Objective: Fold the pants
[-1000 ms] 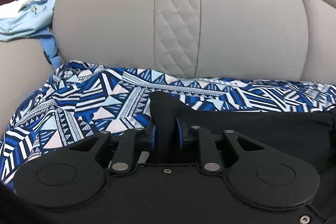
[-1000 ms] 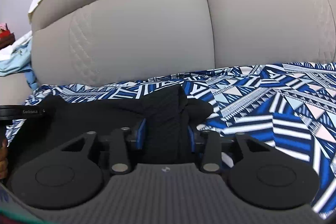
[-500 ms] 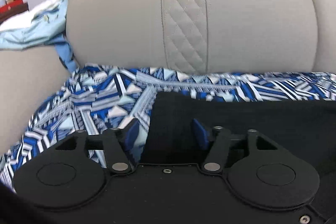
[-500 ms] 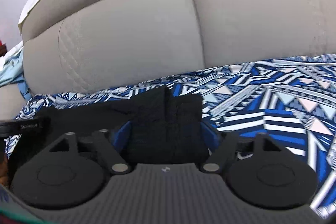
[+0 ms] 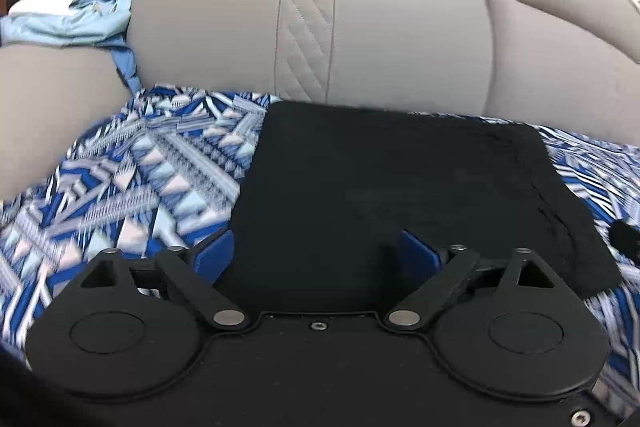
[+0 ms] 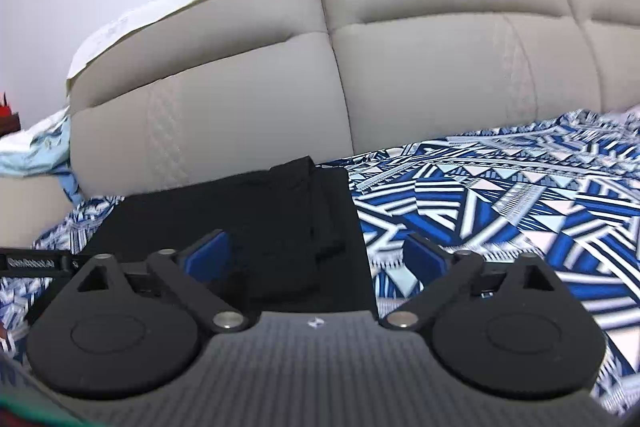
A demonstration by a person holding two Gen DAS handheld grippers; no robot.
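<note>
Beige padded sofa backrest [image 5: 400, 39] with quilted diamond strip [image 5: 306, 35]. Blue-and-white geometric cover [image 6: 500, 195] lay across the seat. Light-blue garment [image 5: 68, 23], possibly a shirt, was draped over the left armrest [image 5: 52, 107].

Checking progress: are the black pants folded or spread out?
Folded: the black pants lie as a compact rectangle on the patterned sheet, layered edges showing at one side.

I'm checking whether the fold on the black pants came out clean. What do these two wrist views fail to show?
- Near edge of the folded black pants: left wrist view, hidden behind the open left gripper.
- Same edge, right wrist view: behind the open right gripper.
- Layers and creases: black fabric too dark.
- Blue-and-white patterned sheet: motion-blurred, left view.
- Light blue cloth: cut off at the left edge.
</note>
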